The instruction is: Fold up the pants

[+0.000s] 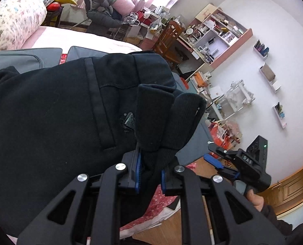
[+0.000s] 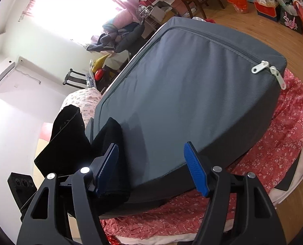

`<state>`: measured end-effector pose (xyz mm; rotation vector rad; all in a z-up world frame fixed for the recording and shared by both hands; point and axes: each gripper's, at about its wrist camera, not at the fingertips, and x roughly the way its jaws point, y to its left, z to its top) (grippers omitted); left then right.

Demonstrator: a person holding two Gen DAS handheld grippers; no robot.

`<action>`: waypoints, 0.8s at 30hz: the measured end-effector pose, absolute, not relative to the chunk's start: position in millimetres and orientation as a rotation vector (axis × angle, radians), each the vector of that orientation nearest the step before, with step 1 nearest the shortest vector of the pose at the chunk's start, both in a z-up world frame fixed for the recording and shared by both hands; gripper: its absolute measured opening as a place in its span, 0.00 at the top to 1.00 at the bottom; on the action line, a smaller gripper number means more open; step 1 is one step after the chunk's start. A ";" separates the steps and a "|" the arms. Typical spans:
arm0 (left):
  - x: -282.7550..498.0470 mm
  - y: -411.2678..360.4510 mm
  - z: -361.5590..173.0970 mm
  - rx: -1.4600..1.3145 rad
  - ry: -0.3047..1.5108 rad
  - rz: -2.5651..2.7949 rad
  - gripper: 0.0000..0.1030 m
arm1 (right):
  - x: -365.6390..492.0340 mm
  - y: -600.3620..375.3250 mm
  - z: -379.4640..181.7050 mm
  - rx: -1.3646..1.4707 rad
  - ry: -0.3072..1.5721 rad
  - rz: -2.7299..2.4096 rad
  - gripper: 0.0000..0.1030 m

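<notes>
1. The left gripper (image 1: 151,175) is clamped on a bunched fold of the black cotton pants (image 1: 55,122). Its blue ribbed pads (image 1: 138,171) stand close together with dark cloth pinched between them.

2. In the left wrist view the pants spread away from that grip toward the far left. A flat seam band runs up the cloth, and a small dark triangular badge (image 1: 128,121) sits just beyond the jaws.

3. The pants lie over the grey zippered fabric cushion (image 2: 192,85), which rests on a red floral bedspread (image 2: 284,143) at the near edge of the bed.

4. The right gripper (image 2: 153,169) stands wide open and holds nothing. Grey cushion shows between its two blue pads.

5. In the right wrist view a black leg end (image 2: 110,143) lies just beside the left-hand pad, and more black cloth (image 2: 68,134) hangs farther left. Whether that pad touches the cloth cannot be told.

6. The garment therefore lies to the left of the open right gripper, with its long axis running away toward the far left. The left hand already has the cloth, so the right one seems to need a short shift leftward to take the free leg end.

7. In the left wrist view the right gripper (image 1: 219,161) appears low at the right, apart from the pants.
</notes>
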<state>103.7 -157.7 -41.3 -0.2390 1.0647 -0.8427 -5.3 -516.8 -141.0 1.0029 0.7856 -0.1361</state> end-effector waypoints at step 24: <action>41.8 -169.4 -46.0 0.090 1.038 -0.962 0.02 | 36.8 -471.8 -68.9 0.776 0.685 0.065 0.34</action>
